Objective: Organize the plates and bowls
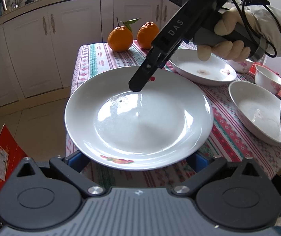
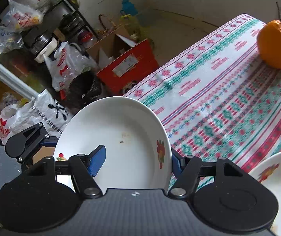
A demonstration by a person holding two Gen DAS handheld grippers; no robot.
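Observation:
A large white plate (image 1: 138, 118) with small flower prints on its rim hangs in the air over the table's left end. My right gripper (image 1: 137, 88) comes down from the upper right and is shut on the plate's far rim. In the right wrist view one blue finger (image 2: 98, 161) lies inside the plate (image 2: 124, 129) and the other presses outside the rim. My left gripper (image 1: 138, 163) sits under the near rim with its blue fingers (image 1: 77, 161) spread wide and their tips hidden by the plate. It shows from the side in the right wrist view (image 2: 47, 143).
On the patterned tablecloth (image 1: 93, 59) stand two oranges (image 1: 120, 39) (image 1: 147, 35), a shallow plate (image 1: 203, 68), a deep dish (image 1: 262, 114) and small flowered bowls (image 1: 268, 76). A red box (image 1: 2, 157), bags and clutter cover the floor to the left. Cabinets stand behind.

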